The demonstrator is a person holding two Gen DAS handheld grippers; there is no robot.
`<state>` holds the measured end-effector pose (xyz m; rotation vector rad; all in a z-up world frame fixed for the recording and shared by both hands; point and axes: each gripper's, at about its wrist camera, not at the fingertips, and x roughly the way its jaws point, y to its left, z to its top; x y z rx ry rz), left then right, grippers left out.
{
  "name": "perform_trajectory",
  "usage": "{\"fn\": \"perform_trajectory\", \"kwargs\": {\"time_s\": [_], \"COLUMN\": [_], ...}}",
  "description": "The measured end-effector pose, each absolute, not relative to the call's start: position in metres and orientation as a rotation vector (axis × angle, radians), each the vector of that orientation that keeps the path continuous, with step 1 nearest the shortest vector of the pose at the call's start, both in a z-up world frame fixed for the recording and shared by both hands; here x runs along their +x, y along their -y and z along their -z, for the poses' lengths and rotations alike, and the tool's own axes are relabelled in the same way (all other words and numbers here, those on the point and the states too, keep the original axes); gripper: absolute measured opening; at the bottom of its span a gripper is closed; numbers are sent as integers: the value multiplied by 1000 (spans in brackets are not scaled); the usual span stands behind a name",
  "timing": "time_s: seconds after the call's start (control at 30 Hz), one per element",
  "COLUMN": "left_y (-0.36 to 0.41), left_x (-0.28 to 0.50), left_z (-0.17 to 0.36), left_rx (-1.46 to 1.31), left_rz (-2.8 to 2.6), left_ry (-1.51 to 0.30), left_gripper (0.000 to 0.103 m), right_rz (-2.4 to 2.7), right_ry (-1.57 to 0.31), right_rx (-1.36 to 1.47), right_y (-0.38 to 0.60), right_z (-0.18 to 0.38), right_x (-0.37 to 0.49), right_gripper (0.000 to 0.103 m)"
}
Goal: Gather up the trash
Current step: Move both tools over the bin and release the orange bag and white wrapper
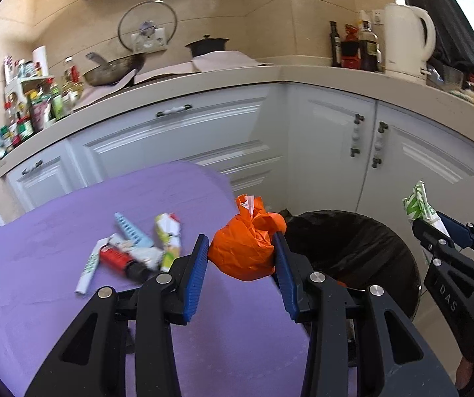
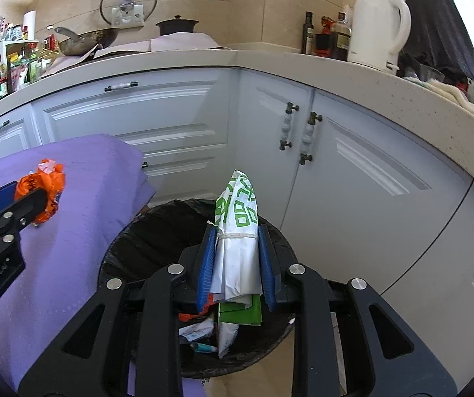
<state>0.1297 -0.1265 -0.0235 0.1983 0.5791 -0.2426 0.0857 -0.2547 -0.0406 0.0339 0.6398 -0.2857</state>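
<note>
My left gripper [image 1: 242,241] is shut on a crumpled orange bag [image 1: 247,244], held over the right edge of the purple-covered table [image 1: 55,281], close to the bin. My right gripper [image 2: 235,231] is shut on a white and green paper packet [image 2: 237,228] tied with string, held above the black-lined trash bin [image 2: 144,241]. The bin [image 1: 369,241] holds several wrappers. In the right wrist view the orange bag [image 2: 43,192] and left gripper [image 2: 33,195] show at the left. A pile of loose trash [image 1: 134,251] lies on the purple cloth: wrappers, a blue comb-like piece, a red item.
White kitchen cabinets [image 1: 204,139] stand behind the bin and table. The counter [image 1: 270,72] carries a white kettle [image 1: 405,43], bottles [image 1: 366,46], a pan [image 1: 114,69], a black pot and a crowded spice rack [image 1: 31,106]. Pale floor shows beside the bin.
</note>
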Motion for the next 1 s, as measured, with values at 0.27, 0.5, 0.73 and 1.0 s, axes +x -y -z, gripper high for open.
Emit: {"fn": "perform_trajectory", "kwargs": {"time_s": [0.27,0.5,0.73,1.0], "left_y": [150,170,165,146], "left_x": [137,151,155,153], "left_z": [30,44,50,41], "left_rx": [220,259,235,221], "left_rz": [265,284,274,234], "left_ry": [-595,-628,-667,-658], "left_gripper": [40,49,59,60], "right_rz": [301,326,335,287], "right_ry": [-639,-647,-644,-644], "right_rx": [50,59,67,72], "right_y": [270,280,285,271], "right_z": [45,52,53,48], "right_x": [88,98,98,101], "right_gripper": [25,27,36,36]}}
